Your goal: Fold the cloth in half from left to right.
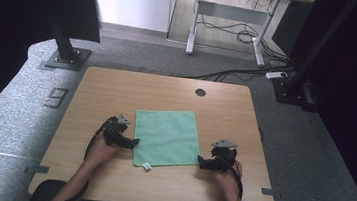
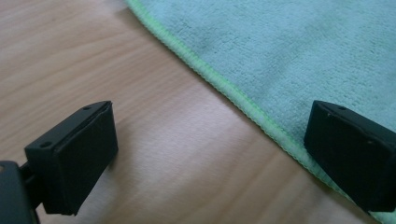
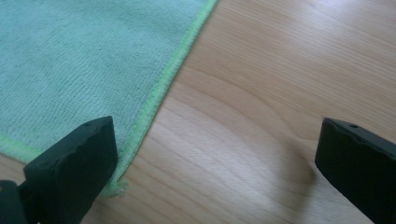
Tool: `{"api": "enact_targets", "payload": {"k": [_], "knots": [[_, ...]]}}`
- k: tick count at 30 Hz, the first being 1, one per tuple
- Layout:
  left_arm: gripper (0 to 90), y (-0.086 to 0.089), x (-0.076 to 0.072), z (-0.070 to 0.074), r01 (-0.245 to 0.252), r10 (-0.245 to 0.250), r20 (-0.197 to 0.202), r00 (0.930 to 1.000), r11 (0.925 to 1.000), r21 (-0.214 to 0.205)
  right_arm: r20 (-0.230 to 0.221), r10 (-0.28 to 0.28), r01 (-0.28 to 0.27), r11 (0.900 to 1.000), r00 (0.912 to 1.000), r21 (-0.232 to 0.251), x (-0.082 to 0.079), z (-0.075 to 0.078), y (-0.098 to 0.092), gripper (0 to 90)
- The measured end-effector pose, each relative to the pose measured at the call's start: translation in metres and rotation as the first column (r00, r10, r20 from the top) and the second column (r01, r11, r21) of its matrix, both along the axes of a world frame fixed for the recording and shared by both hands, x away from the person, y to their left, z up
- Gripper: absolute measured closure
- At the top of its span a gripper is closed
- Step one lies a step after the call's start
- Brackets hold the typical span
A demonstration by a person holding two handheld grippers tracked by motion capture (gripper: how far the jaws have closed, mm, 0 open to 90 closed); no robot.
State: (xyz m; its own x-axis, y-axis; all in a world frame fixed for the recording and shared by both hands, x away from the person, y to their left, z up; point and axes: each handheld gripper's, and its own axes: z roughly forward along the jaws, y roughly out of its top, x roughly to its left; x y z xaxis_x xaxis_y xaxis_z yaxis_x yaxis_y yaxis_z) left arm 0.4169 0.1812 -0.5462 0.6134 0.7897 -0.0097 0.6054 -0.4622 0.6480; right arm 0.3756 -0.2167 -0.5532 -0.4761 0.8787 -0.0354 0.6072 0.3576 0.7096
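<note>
Green microfibre cloth (image 1: 166,137) spread flat mid-table (image 1: 117,89): light, limp, sure to droop once lifted. Best pinched at the stitched hem by the near corners. Left claw (image 1: 134,142) and right claw (image 1: 200,162) both gaping wide, empty, straddling opposite edges.

A grey "9" (or "6", seen reversed) marked on the floor (image 1: 56,98)

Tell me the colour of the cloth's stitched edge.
Bright green, lighter than the mint-green cloth; the right gripper view shows its edge best.
</note>
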Motion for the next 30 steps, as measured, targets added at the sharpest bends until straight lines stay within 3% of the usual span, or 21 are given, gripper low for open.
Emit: {"api": "enact_targets", "payload": {"k": [8, 13, 16, 19, 30], "knots": [[2.8, -0.017, -0.022, -0.001, 0.032, -0.032, 0.001, 0.9995, 0.9995, -0.001, -0.008, -0.047, 0.048, 0.9983, 0.9988, 0.034, 0.007, -0.002, -0.02, 0.0], [2.4, -0.021, -0.025, 0.0, 0.059, -0.059, -0.001, 0.9983, 0.9983, 0.001, -0.016, -0.052, 0.053, 0.9973, 0.9985, 0.051, 0.009, -0.003, -0.029, 0.0], [0.2, -0.019, -0.018, 0.001, 0.084, -0.084, -0.01, 0.9964, 0.9963, 0.015, -0.016, -0.037, 0.038, 0.998, 0.9992, 0.051, 0.009, -0.003, -0.03, 0.0], [0.0, -0.018, -0.014, 0.003, 0.078, -0.078, 0.003, 0.997, 0.9968, 0.022, -0.016, -0.03, 0.031, 0.9981, 0.9994, 0.052, 0.009, -0.003, -0.03, 0.0], [1.5, -0.003, 0.015, 0.014, -0.006, 0.007, 0.029, 0.9995, 0.9999, -0.015, -0.017, -0.025, 0.026, 0.9983, 0.9996, 0.052, 0.009, -0.003, -0.03, 0.0]]}}
